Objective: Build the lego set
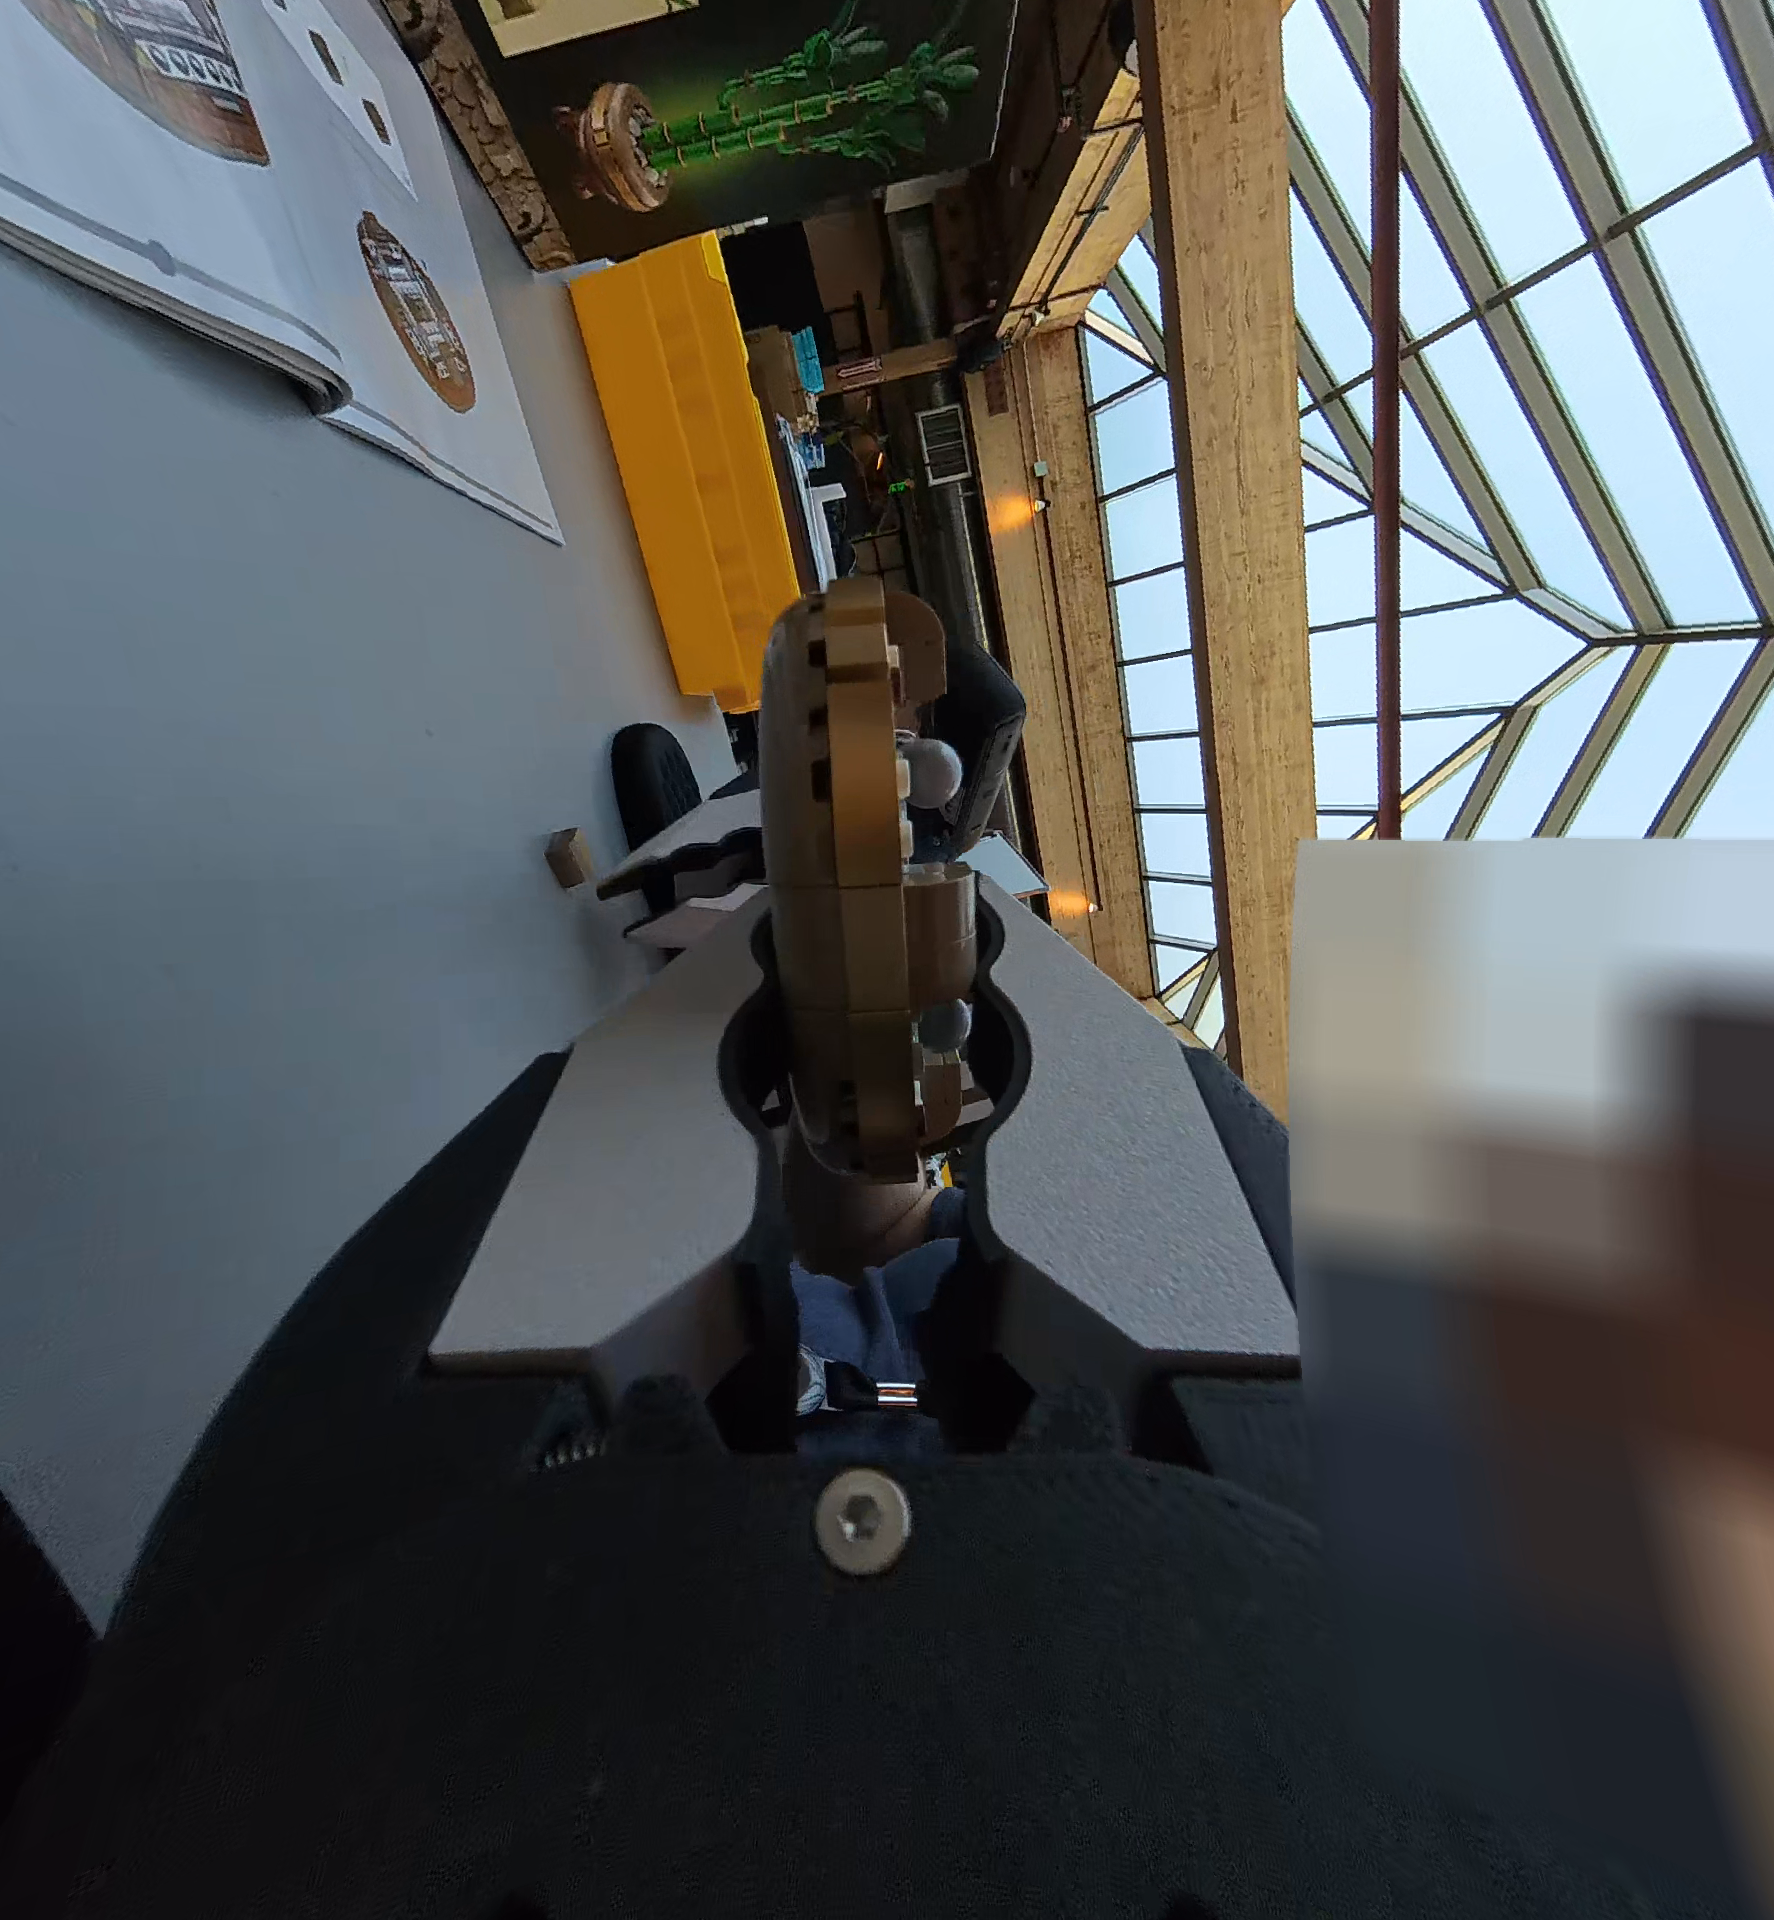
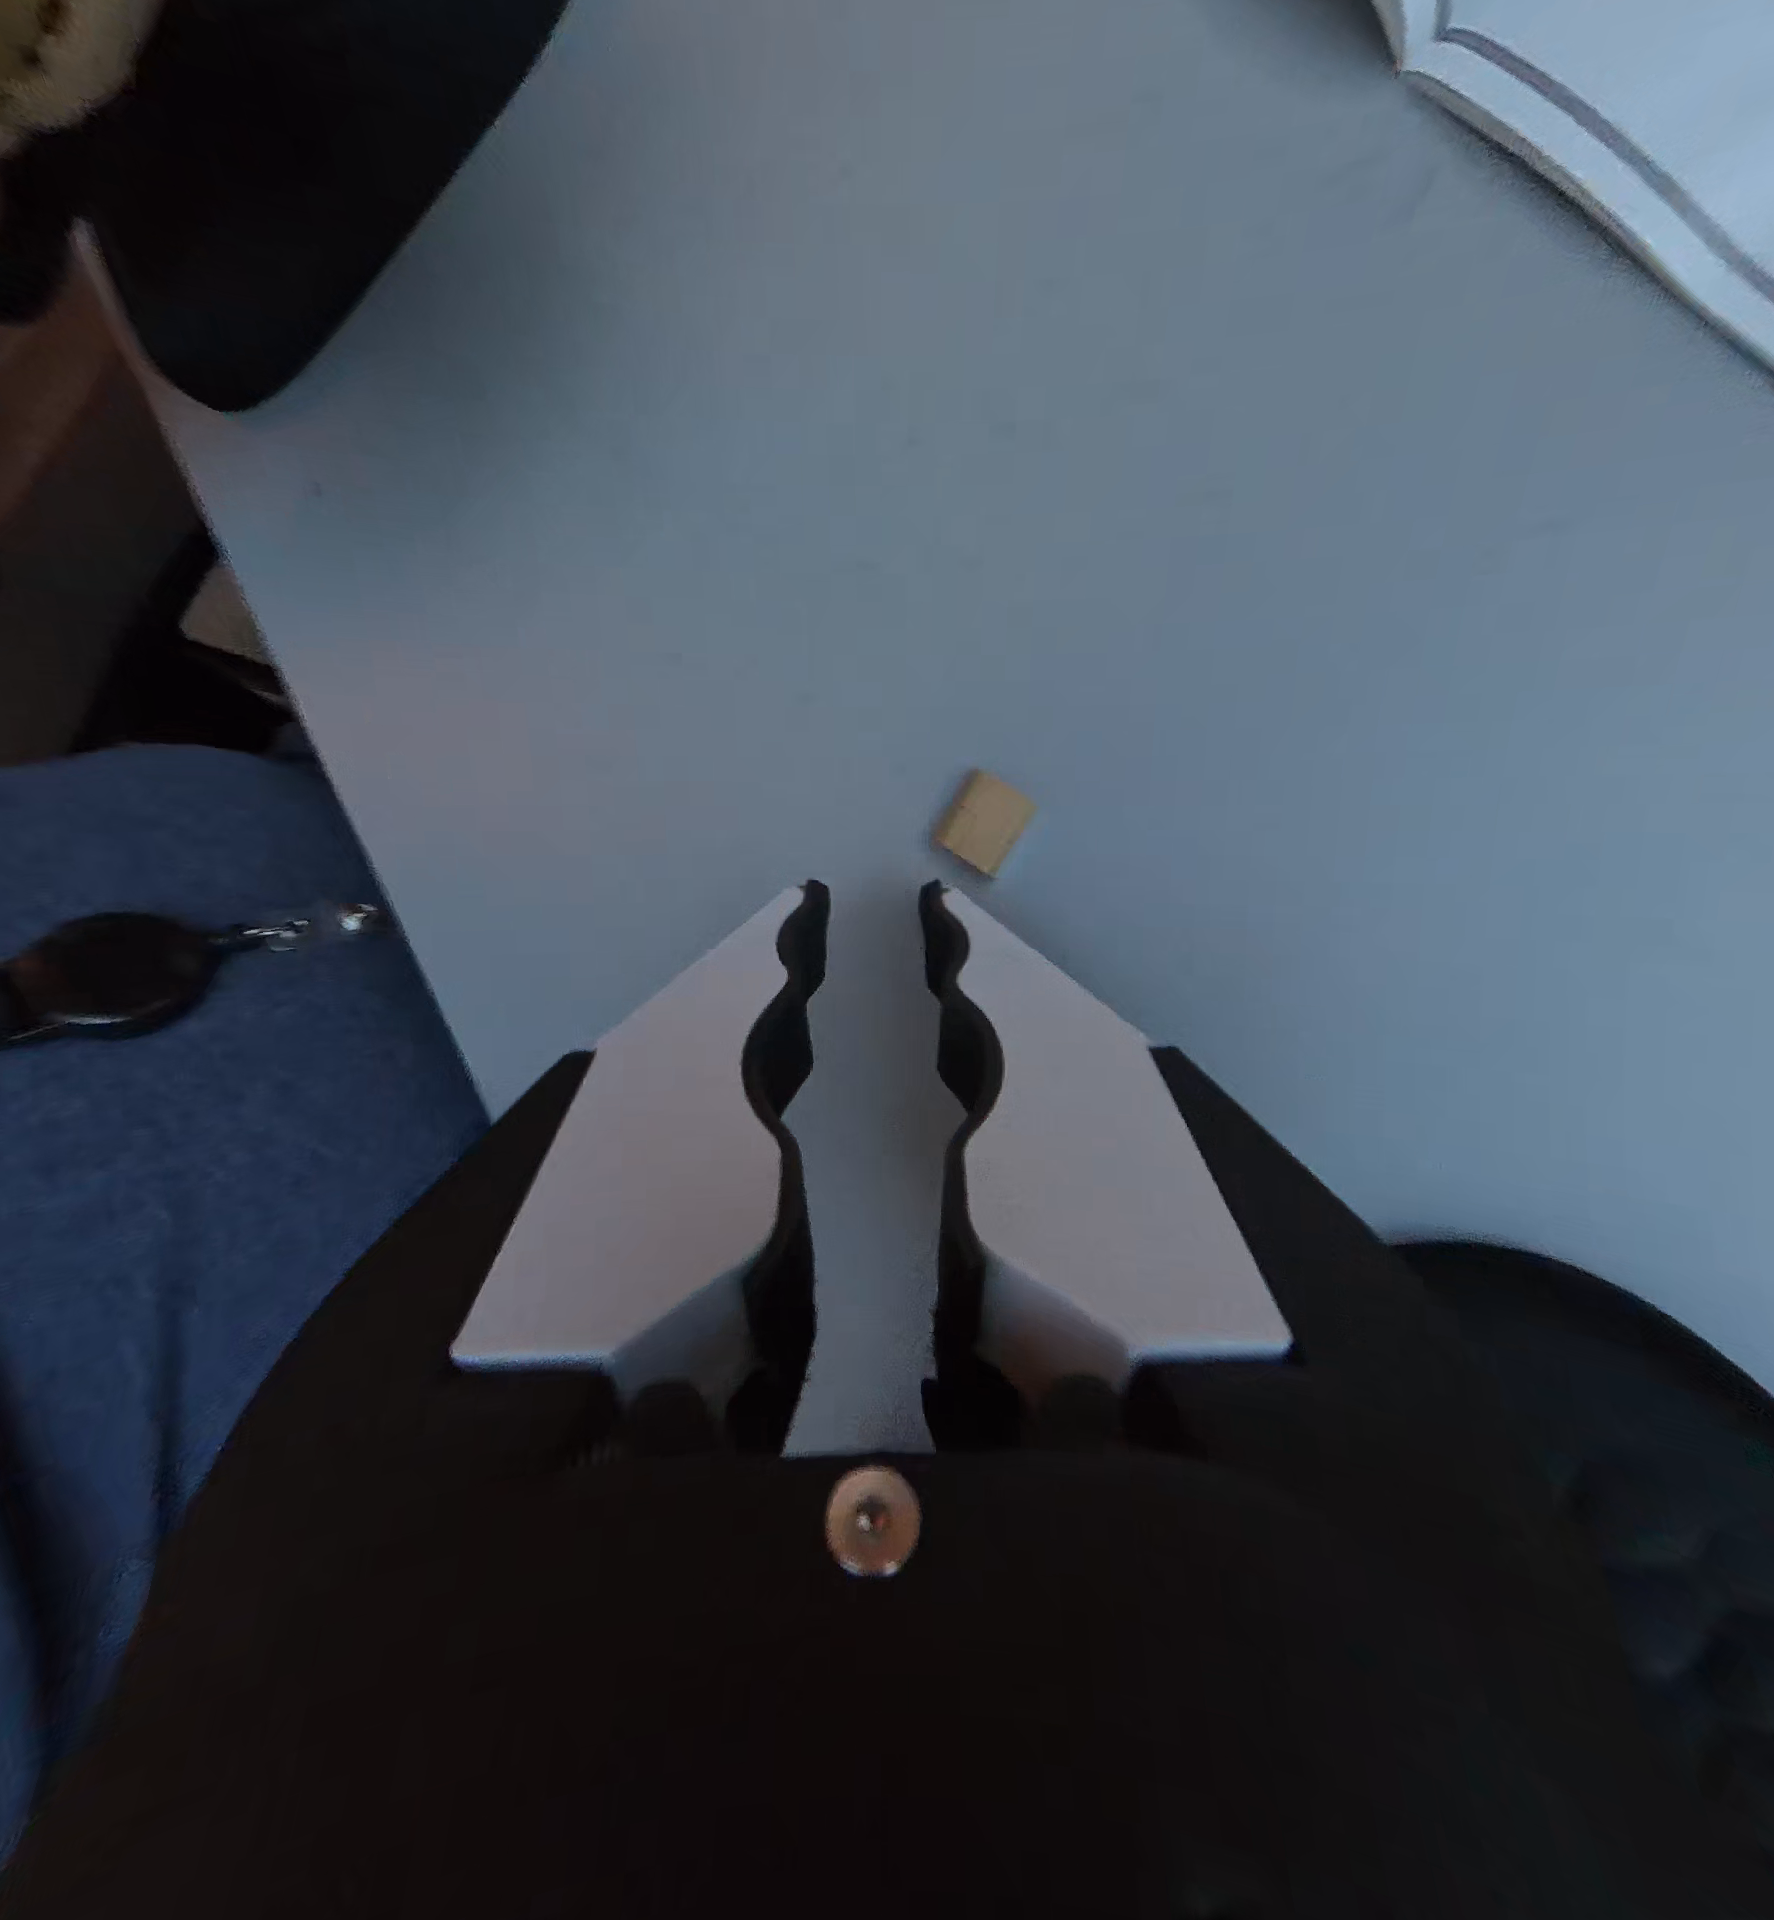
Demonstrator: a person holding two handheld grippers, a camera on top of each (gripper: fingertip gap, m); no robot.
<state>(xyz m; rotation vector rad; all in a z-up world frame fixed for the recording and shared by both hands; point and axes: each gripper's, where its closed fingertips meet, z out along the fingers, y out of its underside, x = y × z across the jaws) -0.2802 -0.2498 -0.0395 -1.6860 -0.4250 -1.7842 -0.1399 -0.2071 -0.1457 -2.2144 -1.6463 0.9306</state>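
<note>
brown round lego assembly [image 1: 847, 914] sits clamped edge-on in the left tongs [image 1: 867, 935], rolled sideways and raised off the tabletop [image 1: 187, 779]. right tongs [image 2: 872, 894] point down at the tabletop, parted and empty, a small tan brick [image 2: 981, 826] just beside their tips.

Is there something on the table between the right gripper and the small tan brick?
No. In the right wrist view, only bare table lies between the open right gripper and the small tan brick, just beyond its tips.
</note>
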